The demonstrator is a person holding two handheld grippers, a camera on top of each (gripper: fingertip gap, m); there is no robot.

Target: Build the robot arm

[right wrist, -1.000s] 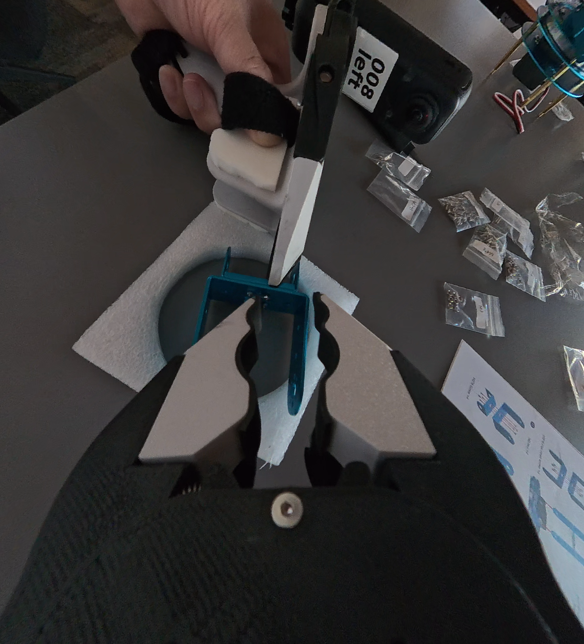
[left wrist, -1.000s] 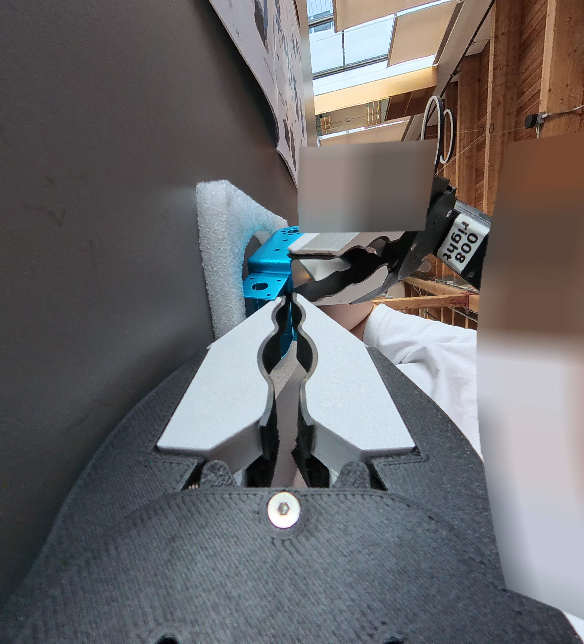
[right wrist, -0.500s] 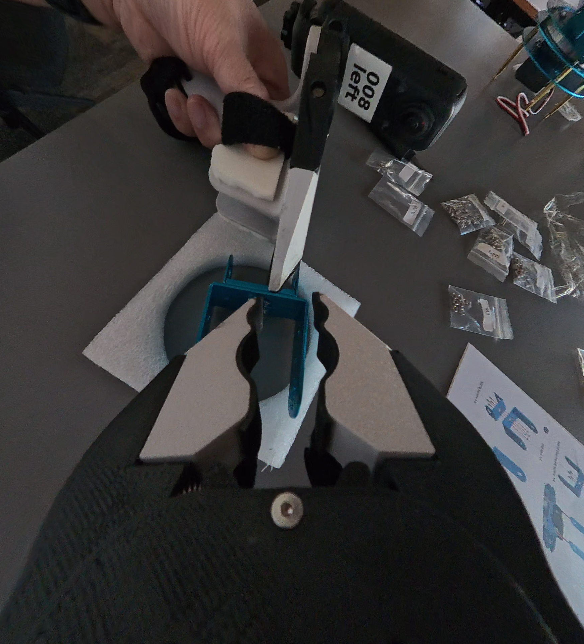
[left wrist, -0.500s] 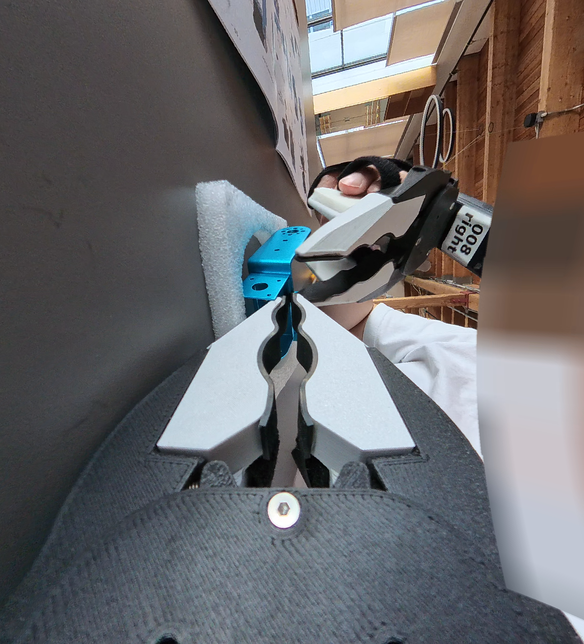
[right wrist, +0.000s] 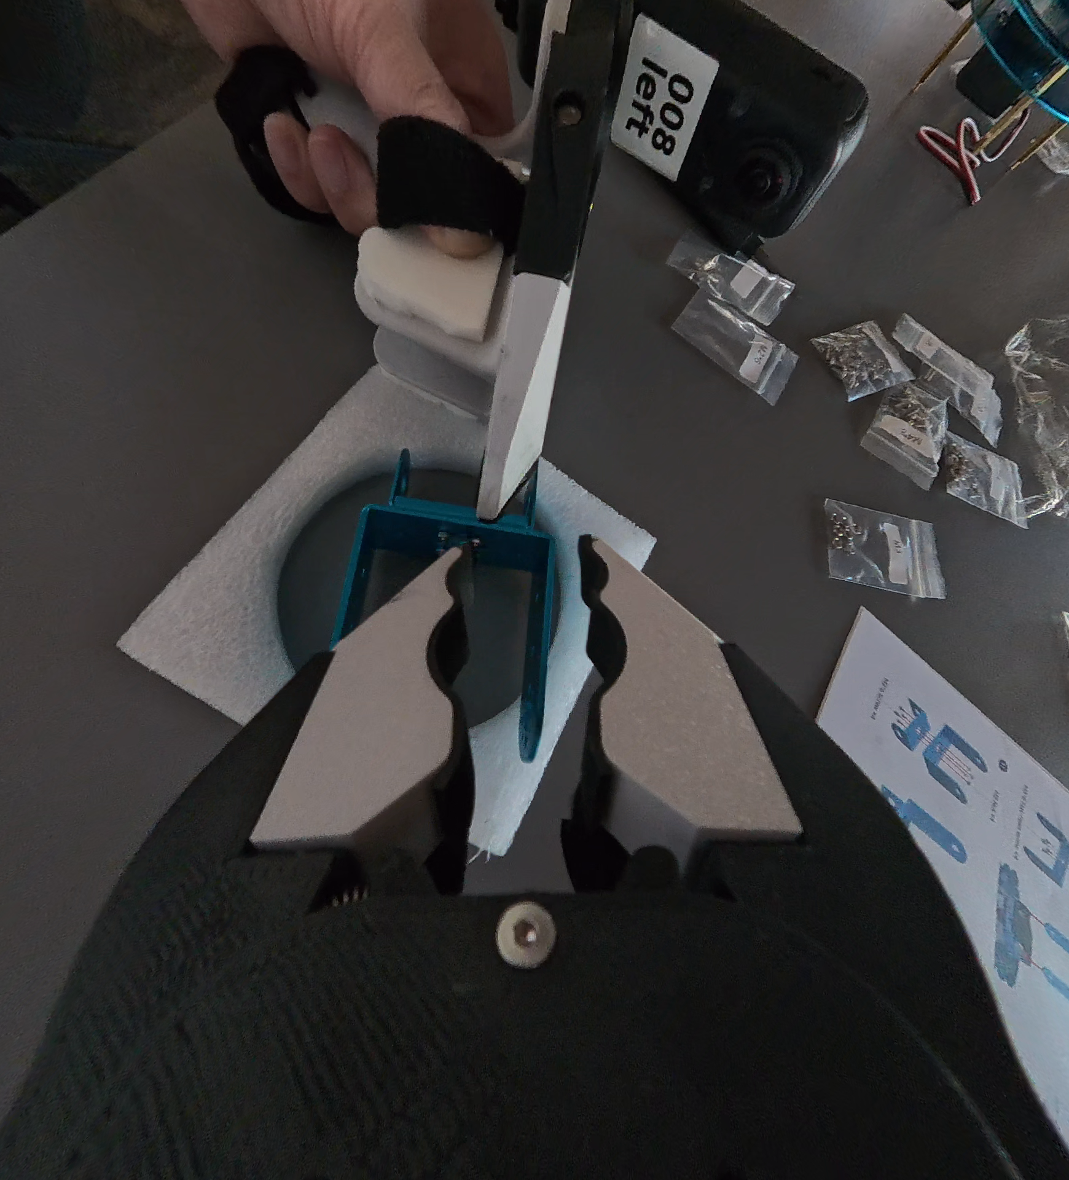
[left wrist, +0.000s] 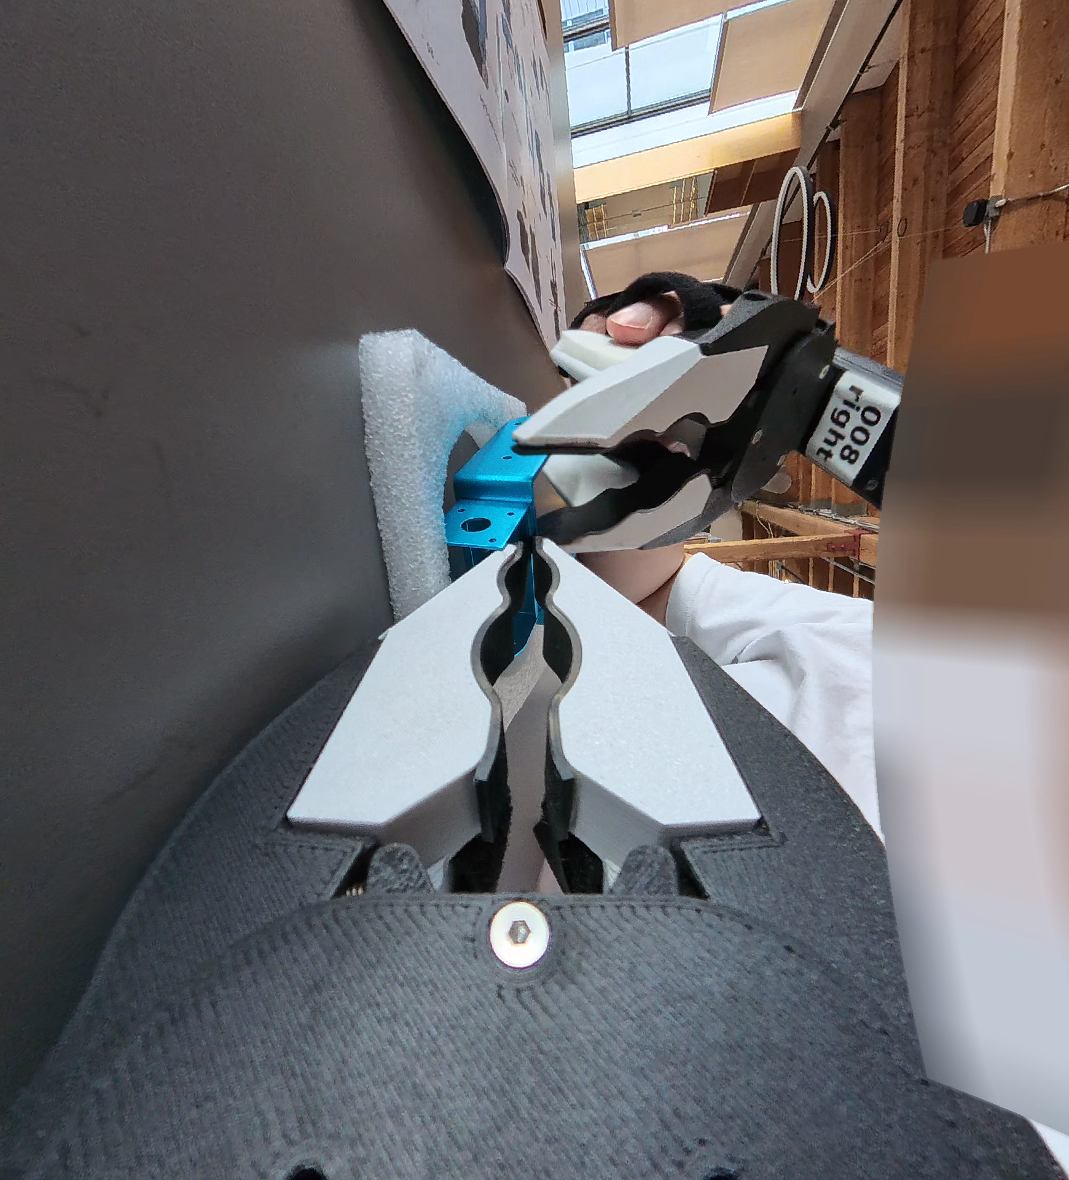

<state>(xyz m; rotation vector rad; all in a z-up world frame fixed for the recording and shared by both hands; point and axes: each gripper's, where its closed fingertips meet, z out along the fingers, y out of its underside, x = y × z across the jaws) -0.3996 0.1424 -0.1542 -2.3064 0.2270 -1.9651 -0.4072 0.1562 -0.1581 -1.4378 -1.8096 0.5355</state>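
A blue metal U-shaped bracket [right wrist: 449, 533] stands in the round hole of a white foam square [right wrist: 219, 613] on the grey table [right wrist: 104, 383]. My left gripper [left wrist: 529, 543] is shut on the bracket's [left wrist: 493, 472] cross plate; in the right wrist view it [right wrist: 493, 504] comes down from above, held by a hand. My right gripper [right wrist: 522, 549] is open, with one tip at the cross plate by small screws and the other outside the bracket's right arm. It also shows in the left wrist view [left wrist: 529, 488], open just beyond my own tips. The foam [left wrist: 404, 447] lies behind the bracket.
Several small clear bags of screws [right wrist: 883, 549] lie on the table to the right. A printed sheet with blue drawings [right wrist: 998, 830] lies at the right front. A blue assembly on brass standoffs [right wrist: 1042, 57] stands far right. A person's white sleeve [left wrist: 774, 638] is near. My two grippers' fingertips are within a few centimetres of each other.
My right gripper has tilted and drawn a little closer to the bracket, its jaws slightly wider. The left gripper has kept its hold and place.
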